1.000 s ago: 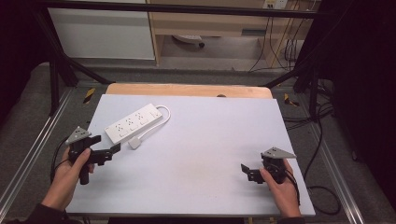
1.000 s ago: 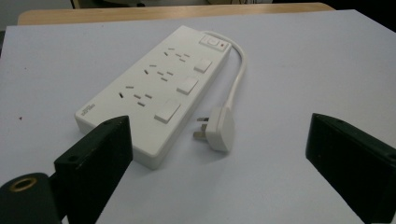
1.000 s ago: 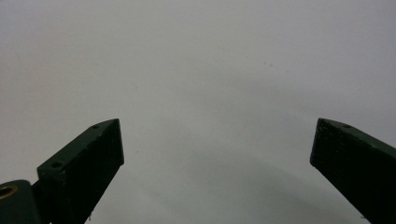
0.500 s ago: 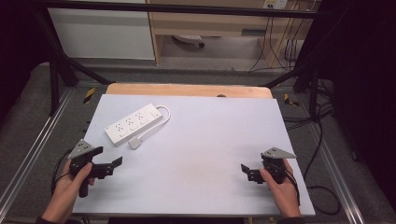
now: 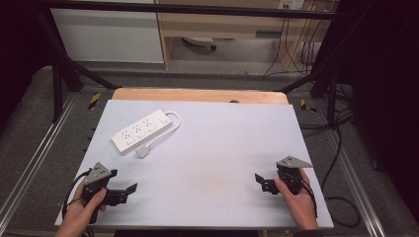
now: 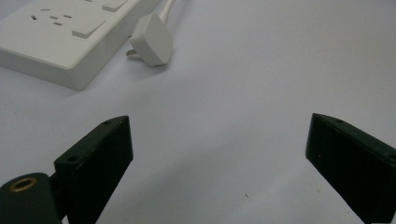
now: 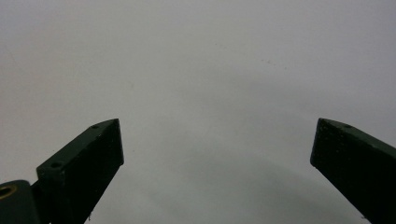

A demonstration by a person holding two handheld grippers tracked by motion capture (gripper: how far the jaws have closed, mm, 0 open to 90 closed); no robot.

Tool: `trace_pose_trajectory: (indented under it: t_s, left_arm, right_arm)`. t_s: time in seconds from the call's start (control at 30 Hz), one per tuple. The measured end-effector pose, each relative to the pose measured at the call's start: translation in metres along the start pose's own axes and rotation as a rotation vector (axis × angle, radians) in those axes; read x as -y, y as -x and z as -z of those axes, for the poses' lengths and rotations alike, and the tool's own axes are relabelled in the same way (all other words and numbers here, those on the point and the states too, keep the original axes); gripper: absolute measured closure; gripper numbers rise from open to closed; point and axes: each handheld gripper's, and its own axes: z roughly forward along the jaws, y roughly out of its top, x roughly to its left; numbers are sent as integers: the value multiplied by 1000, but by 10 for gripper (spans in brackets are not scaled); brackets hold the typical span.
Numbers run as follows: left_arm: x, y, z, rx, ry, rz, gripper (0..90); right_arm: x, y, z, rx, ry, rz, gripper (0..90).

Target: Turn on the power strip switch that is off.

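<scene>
A white power strip [image 5: 141, 131] lies at the back left of the pale table [image 5: 217, 148], its cord looped and its white plug [image 5: 143, 151] loose beside it. In the left gripper view the strip [image 6: 60, 32] and plug [image 6: 152, 44] lie ahead of the jaws. My left gripper [image 5: 129, 190] sits near the front left corner, open and holding nothing, well short of the plug. The left gripper [image 6: 217, 154] has its jaws wide apart over bare table. My right gripper [image 5: 260, 181] rests at the front right, open and holding nothing. The right gripper [image 7: 215, 158] faces bare table surface.
A wooden board [image 5: 197, 95] edges the table's far side. Metal rails [image 5: 34, 158] run along both sides, with cables [image 5: 336, 197] on the floor at the right. Shelving and a cabinet [image 5: 108, 34] stand beyond the table.
My left gripper has drawn back from beside the power strip toward the front left corner of the table. The right gripper has stayed in place.
</scene>
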Motion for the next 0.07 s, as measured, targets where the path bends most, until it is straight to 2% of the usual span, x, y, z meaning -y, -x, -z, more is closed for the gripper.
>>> trace_pose_trajectory:
  t_s: [0.07]
  left_arm:
    - [1,0,-1,-7,-9,-9,75]
  right_arm:
    - [1,0,-2,7,-6,-9,29]
